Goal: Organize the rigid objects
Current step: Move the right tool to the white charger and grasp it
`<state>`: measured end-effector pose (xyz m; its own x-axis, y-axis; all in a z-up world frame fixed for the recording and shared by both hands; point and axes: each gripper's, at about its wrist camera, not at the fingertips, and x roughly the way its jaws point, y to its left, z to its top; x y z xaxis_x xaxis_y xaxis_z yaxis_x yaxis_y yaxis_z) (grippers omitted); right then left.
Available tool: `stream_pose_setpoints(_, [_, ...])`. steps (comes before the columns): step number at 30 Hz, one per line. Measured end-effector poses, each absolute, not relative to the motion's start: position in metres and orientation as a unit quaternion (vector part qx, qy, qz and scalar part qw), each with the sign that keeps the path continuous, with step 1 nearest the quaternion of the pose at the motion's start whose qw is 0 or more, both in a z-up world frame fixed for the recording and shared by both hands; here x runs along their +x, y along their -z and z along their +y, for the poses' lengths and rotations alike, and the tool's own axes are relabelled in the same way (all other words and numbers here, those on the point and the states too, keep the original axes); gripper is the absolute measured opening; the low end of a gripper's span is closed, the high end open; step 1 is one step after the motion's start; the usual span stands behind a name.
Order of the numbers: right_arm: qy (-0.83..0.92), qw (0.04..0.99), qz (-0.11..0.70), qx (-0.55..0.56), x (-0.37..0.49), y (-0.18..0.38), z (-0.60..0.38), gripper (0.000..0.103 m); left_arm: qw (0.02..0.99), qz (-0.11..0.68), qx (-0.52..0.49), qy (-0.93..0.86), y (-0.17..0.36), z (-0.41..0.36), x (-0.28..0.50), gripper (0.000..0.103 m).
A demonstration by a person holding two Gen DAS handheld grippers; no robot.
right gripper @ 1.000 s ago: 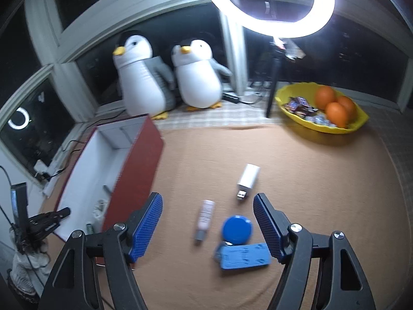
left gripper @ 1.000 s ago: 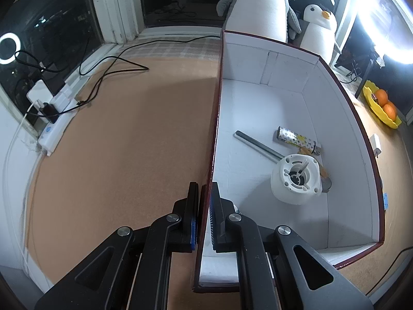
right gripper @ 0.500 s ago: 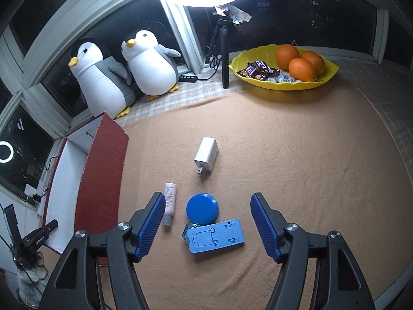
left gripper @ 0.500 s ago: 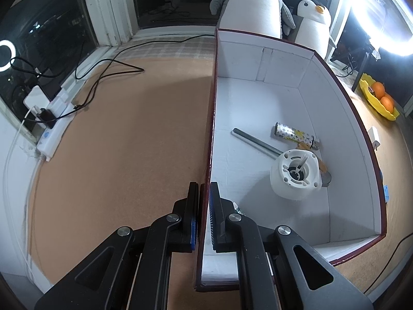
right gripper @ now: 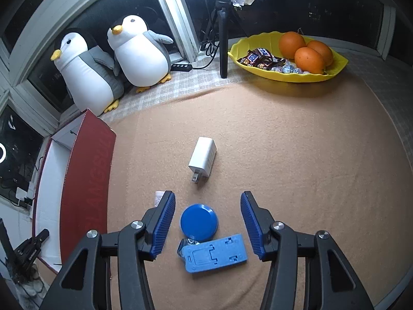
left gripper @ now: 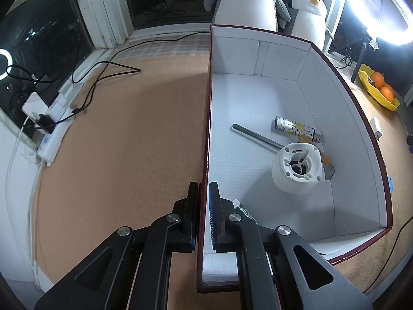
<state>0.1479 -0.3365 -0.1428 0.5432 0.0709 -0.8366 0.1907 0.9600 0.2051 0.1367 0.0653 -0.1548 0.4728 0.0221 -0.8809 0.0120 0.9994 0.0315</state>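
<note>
My left gripper is shut on the left wall of a box, red outside and white inside. In the box lie a white round part, a patterned tube and a grey bar. My right gripper hangs low over the tan mat, its jaws closing. A blue round disc lies between its fingers, untouched by the pads. A blue flat stand lies just nearer, and a white charger just beyond the tips. A small white tube peeks from behind the left finger.
The box's red side stands left of the right gripper. Two plush penguins sit at the back by the window. A yellow bowl holds oranges and sweets, next to a tripod. A power strip with cables lies far left.
The right gripper has come down and closer to the blue disc and stand, rolling a little, and its jaws have narrowed. The left gripper keeps its hold on the box wall.
</note>
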Motion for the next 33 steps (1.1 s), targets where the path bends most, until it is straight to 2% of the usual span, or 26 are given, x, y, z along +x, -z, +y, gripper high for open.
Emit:
stream_pose_setpoints(9, [0.036,0.845,0.509,0.159,0.188,0.162,-0.342,0.046,0.857,0.515,0.023,-0.003,0.155,0.062,0.137,0.007])
stream_pose_setpoints(11, [0.037,0.838,0.518,0.17,0.197,0.168,-0.343,0.039,0.856,0.516,0.024,-0.004,0.156,0.062,0.137,0.007])
stream_pose_setpoints(13, [0.034,0.831,0.524,0.184,0.207,0.173,-0.345,0.037,0.856,0.516,0.023,-0.006,0.155,0.062,0.137,0.007])
stream_pose_setpoints(27, [0.038,0.811,0.555,0.181,0.244,0.197,-0.342,0.035,0.854,0.52,0.015,-0.018,0.159,0.063,0.139,0.007])
stream_pose_setpoints(33, [0.041,0.803,0.57,0.168,0.251,0.209,-0.337,0.026,0.853,0.521,0.015,-0.022,0.158,0.063,0.139,0.007])
